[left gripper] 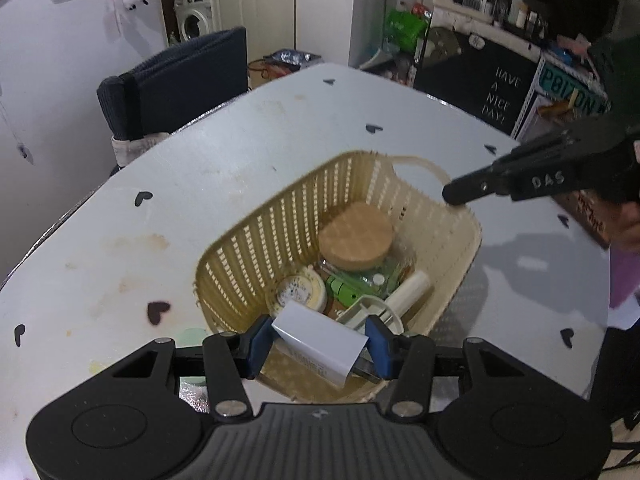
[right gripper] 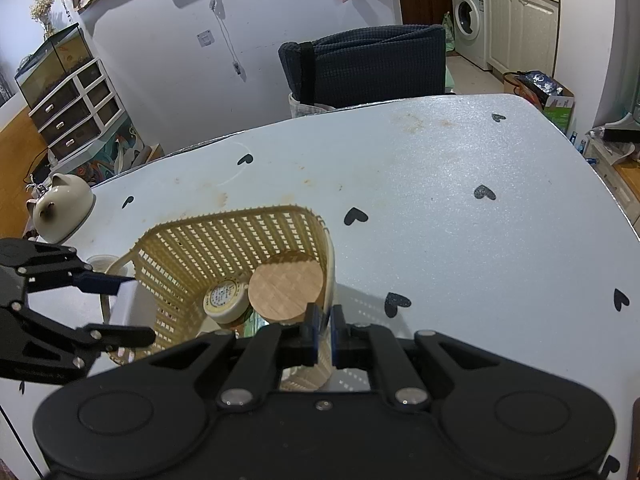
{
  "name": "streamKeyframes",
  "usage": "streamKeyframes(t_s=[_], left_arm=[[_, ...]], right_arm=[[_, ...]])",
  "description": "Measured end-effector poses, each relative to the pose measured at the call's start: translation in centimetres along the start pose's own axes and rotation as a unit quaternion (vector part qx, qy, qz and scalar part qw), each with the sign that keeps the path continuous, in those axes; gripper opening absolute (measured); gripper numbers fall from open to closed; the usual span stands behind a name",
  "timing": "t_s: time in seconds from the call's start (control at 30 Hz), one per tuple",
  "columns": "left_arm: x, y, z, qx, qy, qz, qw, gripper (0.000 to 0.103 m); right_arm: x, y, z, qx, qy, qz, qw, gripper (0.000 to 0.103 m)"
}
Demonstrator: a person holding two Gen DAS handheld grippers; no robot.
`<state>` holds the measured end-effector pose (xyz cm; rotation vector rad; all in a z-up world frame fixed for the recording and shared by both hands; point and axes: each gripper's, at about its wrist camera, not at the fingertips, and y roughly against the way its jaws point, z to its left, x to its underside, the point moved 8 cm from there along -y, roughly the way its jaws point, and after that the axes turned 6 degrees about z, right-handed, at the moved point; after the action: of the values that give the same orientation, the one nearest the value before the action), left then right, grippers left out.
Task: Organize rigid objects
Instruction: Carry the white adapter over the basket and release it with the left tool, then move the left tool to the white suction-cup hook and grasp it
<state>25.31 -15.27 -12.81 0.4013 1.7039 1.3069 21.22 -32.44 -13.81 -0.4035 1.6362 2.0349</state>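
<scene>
The left tool [left gripper: 318, 344] is clamped across a small white box [left gripper: 320, 340], one blue pad on each narrow end, and holds it over the near rim of the cream slatted basket [left gripper: 256, 240] that stands on the desk [left gripper: 120, 240]. The box looks like light, stiff card with smooth faces, so it probably slips easily and dents if squeezed hard; the end-to-end hold across its short span seems the sound one, since the broad faces would bow. It sits tilted between the pads, one corner lower. In the basket already lie a jar with a cork lid [left gripper: 356, 236], a small round tin [left gripper: 298, 292], a green piece [left gripper: 340, 286] and a white tube [left gripper: 408, 290]; the glass jar is the fragile one, so the box is best set down beside it, not dropped on it. The right tool [right gripper: 325, 322] is pinched tight on the basket's wall at the handle side, steadying a light container that would otherwise slide
</scene>
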Motion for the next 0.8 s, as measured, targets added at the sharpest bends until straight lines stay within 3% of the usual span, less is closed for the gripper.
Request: streamKeyframes(t_s=[0.5,0.8], left_arm=[[-0.06,-0.22,-0.38,0.013,0.004,0.005,0.9999,0.062],[-0.24,0.2,-0.61,0.008,0.008,0.002,0.9999,0.073]], right_arm=[[-0.01,0.01,-0.03,0.0,0.0,0.0,1.0,0.006],[-0.01,0.01,-0.04,0.0,0.0,0.0,1.0,0.006]])
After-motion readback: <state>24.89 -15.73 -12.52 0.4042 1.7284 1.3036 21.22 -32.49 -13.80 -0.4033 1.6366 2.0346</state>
